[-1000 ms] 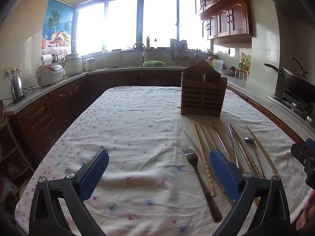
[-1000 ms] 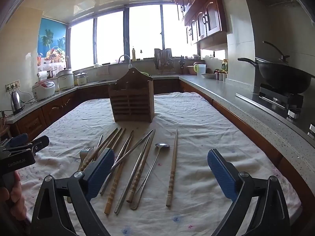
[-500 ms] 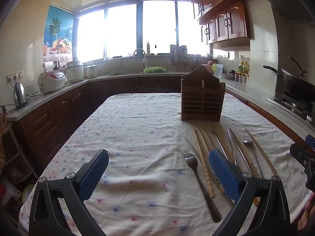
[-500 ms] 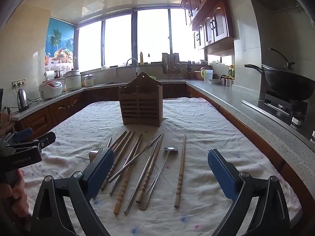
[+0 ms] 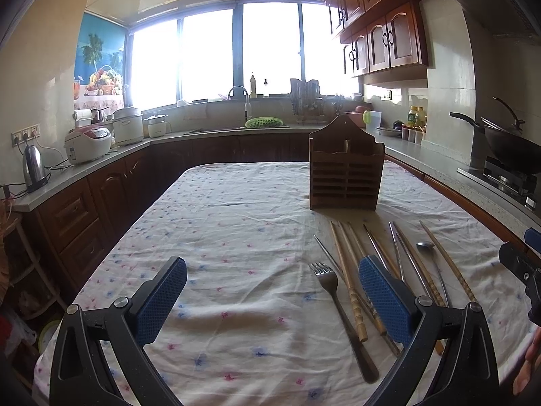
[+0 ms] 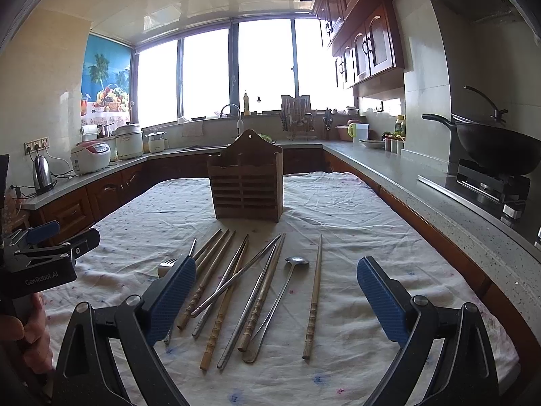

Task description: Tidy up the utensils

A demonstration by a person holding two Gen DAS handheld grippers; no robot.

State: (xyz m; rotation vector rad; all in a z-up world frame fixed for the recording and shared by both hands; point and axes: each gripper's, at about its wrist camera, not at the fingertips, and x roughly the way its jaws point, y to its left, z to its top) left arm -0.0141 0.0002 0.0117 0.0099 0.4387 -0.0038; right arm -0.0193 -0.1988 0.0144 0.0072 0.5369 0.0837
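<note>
A wooden slatted utensil holder (image 6: pixel 246 186) (image 5: pixel 345 172) stands upright on the cloth-covered table (image 6: pixel 355 213). In front of it lie several wooden and metal chopsticks (image 6: pixel 219 287) (image 5: pixel 348 277), a long metal spoon (image 6: pixel 285 286) (image 5: pixel 425 245) and a fork (image 5: pixel 329 287) (image 6: pixel 165 264). My right gripper (image 6: pixel 275 296) hovers open above the utensils, nothing between its blue pads. My left gripper (image 5: pixel 272 299) is open too, over bare cloth just left of the fork. In the right wrist view the left gripper's body (image 6: pixel 40 260) shows at the left edge, held by a hand.
Kitchen counters (image 6: pixel 422 182) wrap around the table on three sides. A wok on a stove (image 6: pixel 497 149) sits at the right, a rice cooker (image 5: pixel 88 139) and kettle (image 5: pixel 33 168) at the left, the sink (image 5: pixel 243 115) at the back.
Both cameras have tilted up and drawn back a little, so the holder and utensils sit lower in view. Both grippers stay open and hold nothing.
</note>
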